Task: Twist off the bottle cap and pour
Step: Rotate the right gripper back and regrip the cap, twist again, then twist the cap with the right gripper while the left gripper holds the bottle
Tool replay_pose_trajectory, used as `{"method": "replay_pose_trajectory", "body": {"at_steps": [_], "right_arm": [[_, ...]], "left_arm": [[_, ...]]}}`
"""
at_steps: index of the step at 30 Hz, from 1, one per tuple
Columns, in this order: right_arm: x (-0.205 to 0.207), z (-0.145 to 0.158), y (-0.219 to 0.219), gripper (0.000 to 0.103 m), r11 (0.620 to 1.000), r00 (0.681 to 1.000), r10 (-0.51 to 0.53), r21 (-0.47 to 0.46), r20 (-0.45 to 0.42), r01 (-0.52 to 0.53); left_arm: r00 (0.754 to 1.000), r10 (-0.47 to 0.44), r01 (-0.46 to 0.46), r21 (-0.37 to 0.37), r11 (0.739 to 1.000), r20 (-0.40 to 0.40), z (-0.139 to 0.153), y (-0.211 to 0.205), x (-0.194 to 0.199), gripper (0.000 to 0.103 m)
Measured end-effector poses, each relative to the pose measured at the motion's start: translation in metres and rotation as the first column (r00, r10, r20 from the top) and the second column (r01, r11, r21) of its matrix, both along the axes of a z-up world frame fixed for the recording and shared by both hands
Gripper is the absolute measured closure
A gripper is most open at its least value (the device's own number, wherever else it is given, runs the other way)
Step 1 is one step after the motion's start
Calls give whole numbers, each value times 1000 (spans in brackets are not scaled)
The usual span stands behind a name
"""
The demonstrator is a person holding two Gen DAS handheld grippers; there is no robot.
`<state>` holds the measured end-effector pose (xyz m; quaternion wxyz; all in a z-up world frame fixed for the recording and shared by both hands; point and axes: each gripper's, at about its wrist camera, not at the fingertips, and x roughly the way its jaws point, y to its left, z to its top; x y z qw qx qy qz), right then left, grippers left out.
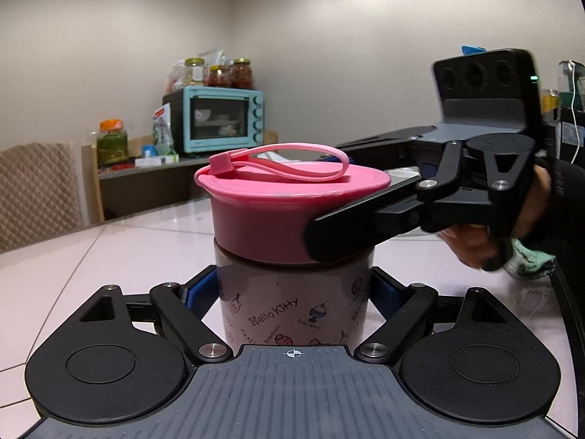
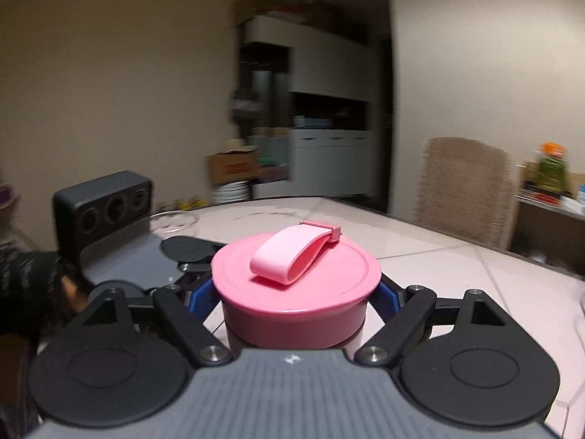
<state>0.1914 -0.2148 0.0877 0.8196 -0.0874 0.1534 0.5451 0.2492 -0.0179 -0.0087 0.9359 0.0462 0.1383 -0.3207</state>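
A: What does the bottle point(image 1: 292, 307) look like, and where is it?

B: I see a squat, pale cup-shaped bottle printed with small cartoon drawings and words. It stands upright on the pale tiled table point(image 1: 109, 256). A wide pink cap point(image 1: 289, 212) sits on top, with a pink loop strap point(image 1: 289, 162) lying across it.

A: What's inside?

B: I cannot tell; the wall is cloudy and the cap is on.

A: And my grippers?

B: The left gripper point(image 1: 294, 292) is clamped on the bottle's body. The right gripper point(image 2: 296, 292) is clamped on the cap's sides.

A: Do the views differ?

B: The left view shows the printed body, a teal oven point(image 1: 219, 120) with jars point(image 1: 219, 73) on it, and the hand point(image 1: 475, 241) behind the right gripper. The blurred right view looks down on the cap, toward a white cabinet point(image 2: 321, 109) and a chair point(image 2: 464, 190).
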Motion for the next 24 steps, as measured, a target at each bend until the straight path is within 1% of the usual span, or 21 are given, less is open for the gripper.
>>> {"method": "replay_pose_trajectory", "body": {"at_steps": [3,5,8,11,12,13,14,15,17,19,21,22,24], "right_arm": [[13,1,-7,18,993,993,117,13,-4,-117],[19,2,-10,18,986,986,167,24,-9,-167],[20,4,-11,18,981,981,193,26,-9,-193],[17,7,-11,17,985,985,174,19,-8,-173],[16,8,-10,15,987,987,162,14,-6,-161],[12,9,-9,5,991,991,133,6,0,-133],[6,11,-8,3,995,995,104,1,8,-104],[1,12,-7,3,997,997,79,0,16,-79],[-17,15,-5,2,1000,1000,-9,-3,29,9],[-31,17,-2,2,997,997,-77,-5,31,77],[-46,18,3,2,986,985,-167,-18,43,168],[-56,19,6,2,974,973,-226,-14,46,227],[-64,16,7,2,957,956,-289,3,45,289]], "left_arm": [[1000,-1,1,0,1000,0,0,0,1,14],[1000,-1,1,0,1000,0,1,-1,1,14],[1000,-1,1,0,1000,0,1,-1,1,14],[1000,-1,1,1,1000,0,1,-2,1,14],[1000,-1,1,1,1000,0,1,-2,1,14],[1000,-1,1,1,1000,0,1,-2,0,14],[1000,-1,1,0,1000,0,0,-2,0,14],[1000,0,0,1,1000,0,1,-2,0,14],[1000,0,0,1,1000,0,1,-2,0,14],[1000,0,0,1,1000,0,1,-2,0,14],[1000,1,-1,0,1000,-1,1,-2,0,14],[1000,1,-1,0,1000,-1,1,-2,0,14],[1000,1,-1,0,1000,-1,1,-2,0,14]]}}
